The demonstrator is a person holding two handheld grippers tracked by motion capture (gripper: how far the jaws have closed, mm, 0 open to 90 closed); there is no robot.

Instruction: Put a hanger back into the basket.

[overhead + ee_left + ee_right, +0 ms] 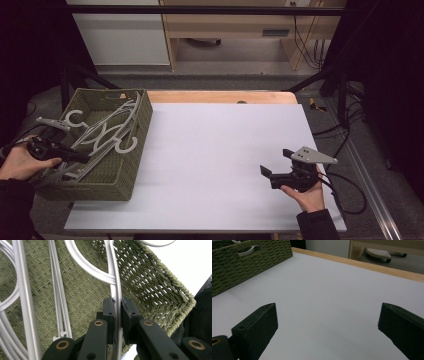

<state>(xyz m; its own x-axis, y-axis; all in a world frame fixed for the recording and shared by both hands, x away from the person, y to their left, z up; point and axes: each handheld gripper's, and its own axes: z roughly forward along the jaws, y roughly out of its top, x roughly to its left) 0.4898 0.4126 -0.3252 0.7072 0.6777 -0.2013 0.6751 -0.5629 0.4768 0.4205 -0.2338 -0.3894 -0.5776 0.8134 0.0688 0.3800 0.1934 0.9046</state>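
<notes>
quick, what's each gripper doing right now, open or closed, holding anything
Left gripper: closed on a grey hanger inside the green woven basket.
Right gripper: open, holding nothing, over the white table.

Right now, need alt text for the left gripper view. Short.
The left gripper is shut on the grey bar of a hanger inside a green woven basket. More grey hangers lie on the basket floor to the left, and the white tabletop shows past the rim at upper right.
</notes>
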